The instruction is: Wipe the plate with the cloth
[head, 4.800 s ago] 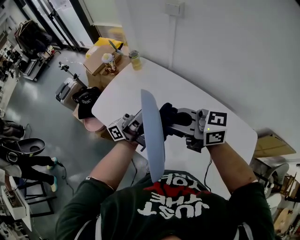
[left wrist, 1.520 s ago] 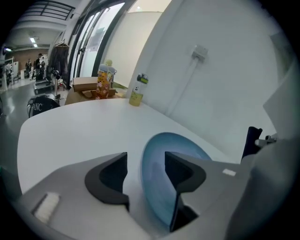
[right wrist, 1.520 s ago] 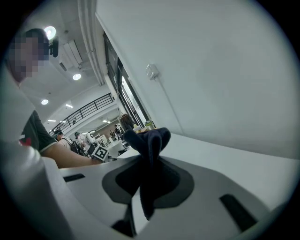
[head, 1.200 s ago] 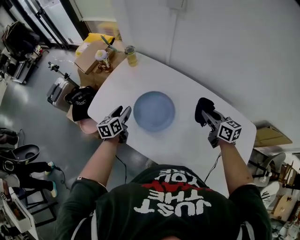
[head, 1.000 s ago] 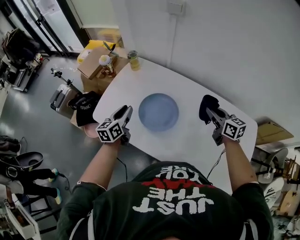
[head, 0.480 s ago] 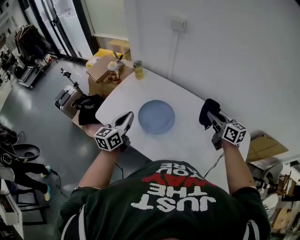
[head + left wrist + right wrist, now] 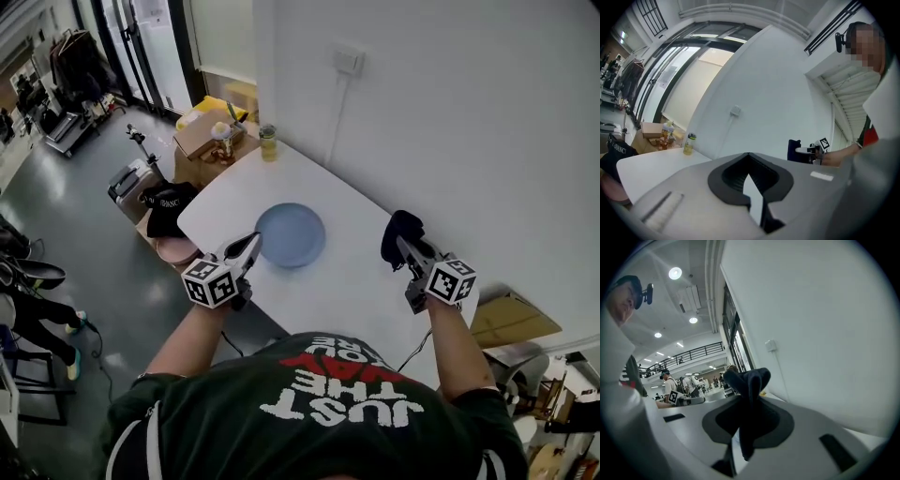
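Plate (image 7: 291, 234) sits flat on the desk (image 7: 361, 286), left of my right gripper (image 7: 401, 247) and well apart from it. That gripper pinches the dark cloth (image 7: 399, 228). My left gripper (image 7: 249, 246) (jaws pressed together, nothing in them) is just beside the plate's near-left rim, so nearer. Cloth must travel leftward and down, I reckon.

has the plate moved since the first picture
Yes. The plate was held up on edge over the table's near side; now it lies flat on the tabletop, farther in toward the wall.
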Available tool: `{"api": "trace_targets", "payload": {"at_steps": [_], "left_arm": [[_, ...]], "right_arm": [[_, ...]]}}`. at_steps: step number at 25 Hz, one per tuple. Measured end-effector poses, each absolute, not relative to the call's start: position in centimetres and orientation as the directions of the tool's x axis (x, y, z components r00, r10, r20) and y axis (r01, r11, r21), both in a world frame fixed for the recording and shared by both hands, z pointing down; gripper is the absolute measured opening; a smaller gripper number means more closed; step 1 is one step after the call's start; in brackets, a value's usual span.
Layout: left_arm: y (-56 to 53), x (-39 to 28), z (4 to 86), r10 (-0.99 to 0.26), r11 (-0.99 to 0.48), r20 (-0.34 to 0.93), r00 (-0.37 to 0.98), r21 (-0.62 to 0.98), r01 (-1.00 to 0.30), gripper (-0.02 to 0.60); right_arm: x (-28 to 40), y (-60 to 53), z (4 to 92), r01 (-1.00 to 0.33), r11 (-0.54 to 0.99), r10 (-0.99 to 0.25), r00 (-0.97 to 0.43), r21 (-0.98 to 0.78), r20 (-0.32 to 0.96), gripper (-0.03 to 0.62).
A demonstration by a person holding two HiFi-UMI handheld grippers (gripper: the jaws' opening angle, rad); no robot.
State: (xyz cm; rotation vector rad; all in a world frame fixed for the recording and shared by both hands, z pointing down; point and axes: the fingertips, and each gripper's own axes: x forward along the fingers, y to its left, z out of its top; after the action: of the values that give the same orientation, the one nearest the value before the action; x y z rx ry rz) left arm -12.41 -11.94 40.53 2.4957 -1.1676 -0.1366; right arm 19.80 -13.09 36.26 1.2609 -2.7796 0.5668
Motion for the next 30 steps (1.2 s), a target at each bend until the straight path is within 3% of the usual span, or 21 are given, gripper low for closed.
{"api": "trace_targets", "payload": {"at_steps": [30], "left_arm": [[-11.4, -12.5, 40.4, -0.764, -0.571, 0.096, 0.638, 0.362, -0.737, 0.006]], "right_arm": [[20.3, -12.9, 36.6, -0.736, 0.605, -0.722, -0.668, -0.304, 0.181, 0.046]]}}
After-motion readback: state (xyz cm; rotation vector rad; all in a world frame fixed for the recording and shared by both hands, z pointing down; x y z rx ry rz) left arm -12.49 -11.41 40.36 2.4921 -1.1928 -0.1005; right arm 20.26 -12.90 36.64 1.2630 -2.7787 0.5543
